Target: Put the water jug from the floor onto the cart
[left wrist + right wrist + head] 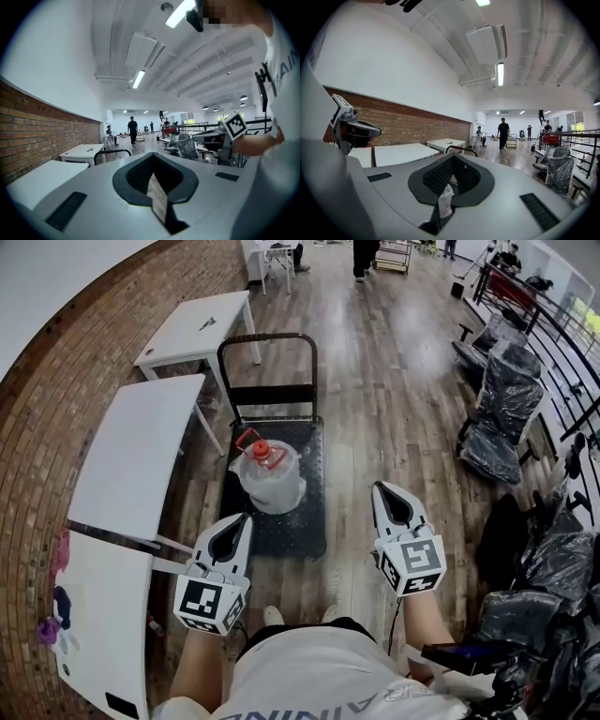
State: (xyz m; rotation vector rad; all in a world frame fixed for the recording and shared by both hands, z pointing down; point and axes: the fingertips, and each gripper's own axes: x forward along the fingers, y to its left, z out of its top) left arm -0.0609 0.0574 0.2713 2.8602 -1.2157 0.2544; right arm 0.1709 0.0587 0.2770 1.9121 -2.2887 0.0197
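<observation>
Closest to the lens, the left gripper [246, 517] and right gripper [380, 486] hang by the cart's near end, one off each corner. On the cart [302, 521] the water jug [270, 482] stands upright on the black deck, left of its middle, so the task looks done. Its clear plastic walls look smooth and slippery, and it would be heavy if filled. The red carry handle [246, 438] beside the red cap [261, 451] is the surest hold. Both pairs of jaws are closed tip to tip, gripping nothing and touching neither jug nor cart. White tables [141, 456] line the cart's left side.
</observation>
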